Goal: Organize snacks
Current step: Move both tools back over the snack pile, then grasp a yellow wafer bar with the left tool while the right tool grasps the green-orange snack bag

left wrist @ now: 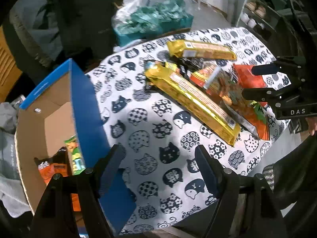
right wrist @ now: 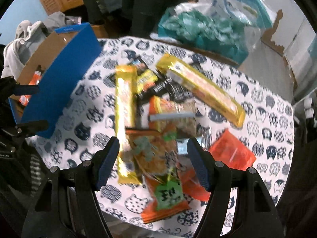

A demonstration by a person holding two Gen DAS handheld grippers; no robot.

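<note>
A pile of snacks lies on a cat-print tablecloth (left wrist: 158,130): two long yellow packs (left wrist: 190,99) (left wrist: 202,49), orange bags (left wrist: 247,75) and dark wrappers. A blue cardboard box (left wrist: 85,99) at the left holds an orange pack (left wrist: 53,170) and a green pack (left wrist: 75,154). My left gripper (left wrist: 158,166) is open and empty over the cloth beside the box. My right gripper (right wrist: 153,158) is open and empty, hovering over an orange-green snack bag (right wrist: 162,178), with a yellow pack (right wrist: 124,123) just left. The right gripper also shows in the left wrist view (left wrist: 259,83).
A teal plastic bag (right wrist: 202,27) sits past the table's far edge. Grey clothing (right wrist: 25,35) lies behind the box. Shelving with dishes (left wrist: 255,13) stands at the far right. The table edge (left wrist: 257,170) is close on the near side.
</note>
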